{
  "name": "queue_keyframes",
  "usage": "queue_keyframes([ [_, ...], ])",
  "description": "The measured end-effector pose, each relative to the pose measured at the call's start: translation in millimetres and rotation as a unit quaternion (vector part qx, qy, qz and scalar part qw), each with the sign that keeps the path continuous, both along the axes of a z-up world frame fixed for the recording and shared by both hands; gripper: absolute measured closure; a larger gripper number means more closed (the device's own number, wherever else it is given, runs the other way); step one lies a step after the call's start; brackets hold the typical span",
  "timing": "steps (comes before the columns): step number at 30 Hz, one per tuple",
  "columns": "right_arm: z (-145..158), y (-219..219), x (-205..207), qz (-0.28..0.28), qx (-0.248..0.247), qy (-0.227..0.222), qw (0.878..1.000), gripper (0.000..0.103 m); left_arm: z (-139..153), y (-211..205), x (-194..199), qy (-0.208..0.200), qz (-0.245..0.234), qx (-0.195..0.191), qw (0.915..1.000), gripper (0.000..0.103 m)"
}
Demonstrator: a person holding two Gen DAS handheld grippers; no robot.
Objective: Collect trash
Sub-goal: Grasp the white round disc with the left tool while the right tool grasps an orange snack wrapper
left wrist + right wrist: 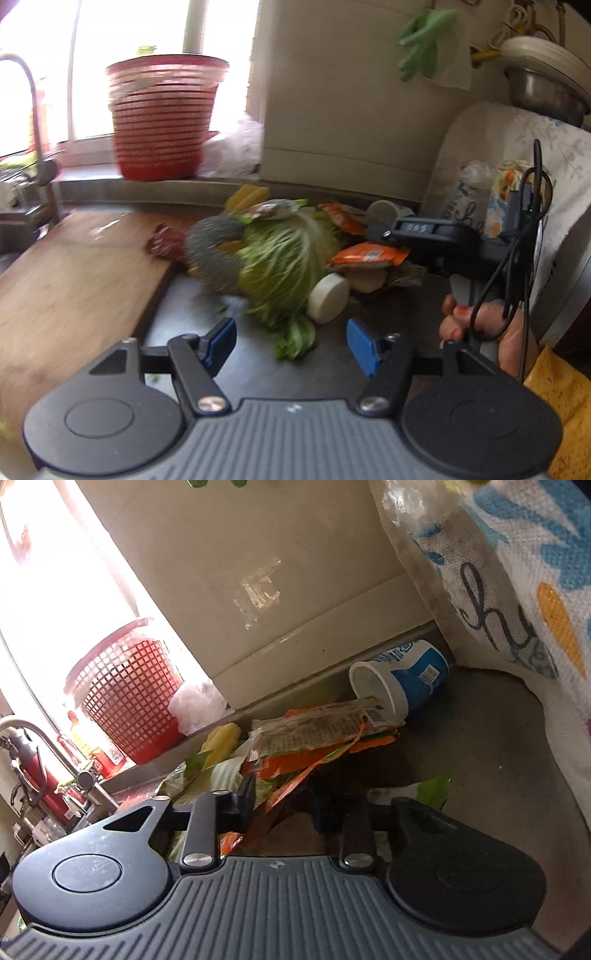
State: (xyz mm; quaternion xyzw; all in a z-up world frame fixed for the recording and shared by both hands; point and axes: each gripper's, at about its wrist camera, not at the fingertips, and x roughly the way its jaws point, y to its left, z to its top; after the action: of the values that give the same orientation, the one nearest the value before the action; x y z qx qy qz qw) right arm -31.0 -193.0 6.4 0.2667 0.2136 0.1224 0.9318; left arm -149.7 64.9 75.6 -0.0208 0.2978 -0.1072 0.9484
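Trash [295, 251] lies heaped on the dark counter [207, 306] against the back ledge, between the board and the cloth-draped corner. Far left in the left view a tap [29, 110] curves over the sink, and the wooden board [74, 266] runs from there to its right edge, which ends just short of the heap; a dark red scrap [162, 243] sits on that edge. Behind, a red basket [162, 118] stands on the window ledge with a clear bag [236, 147] beside it. The heap itself: a grey scrubber [218, 254] touching a cabbage leaf [284, 254], yellow peel [247, 195] behind, a white round chunk [328, 299] at the front, orange wrappers [369, 254] to the right, and a tipped blue-and-white cup [402, 679] by the wall. Bare counter lies open in front of the leaf, where the left gripper [291, 341] hangs with its blue pads [362, 343] wide apart and nothing between them. The right gripper [284, 805], gripped by a hand [480, 325], reaches in from the right at wrapper level; in its own view the jaws stand narrow with an orange wrapper [295, 775] running between them, though shadow hides whether the pads press on it. A printed cloth [517, 590] hems in the right side, leaving a bare strip of counter beneath it.
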Motion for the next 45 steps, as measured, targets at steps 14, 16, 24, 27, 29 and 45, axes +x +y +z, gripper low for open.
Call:
queue_keyframes([
  [14,-4,-8,5,0.005,-0.017,-0.001,1.0,0.091,-36,-55,75,-0.018,-0.076,0.094,0.9925,0.068],
  [16,-5,-10,5,0.006,-0.013,-0.001,1.0,0.091,-40,-57,82,-0.016,-0.08,0.101,0.9915,0.068],
  [24,-8,-10,3,0.006,-0.007,0.004,1.0,0.09,-49,-61,89,-0.01,-0.091,0.112,0.9895,0.073],
  [27,-9,-10,2,0.006,-0.004,0.005,1.0,0.087,-49,-62,89,-0.013,-0.087,0.111,0.9898,0.077],
  [29,-11,-10,2,0.009,0.0,0.01,1.0,0.083,-50,-61,88,-0.016,-0.079,0.105,0.9912,0.079],
  [45,-10,5,-9,0.032,-0.022,-0.006,0.999,0.091,-22,-13,36,-0.009,0.025,0.015,0.9995,0.09],
])
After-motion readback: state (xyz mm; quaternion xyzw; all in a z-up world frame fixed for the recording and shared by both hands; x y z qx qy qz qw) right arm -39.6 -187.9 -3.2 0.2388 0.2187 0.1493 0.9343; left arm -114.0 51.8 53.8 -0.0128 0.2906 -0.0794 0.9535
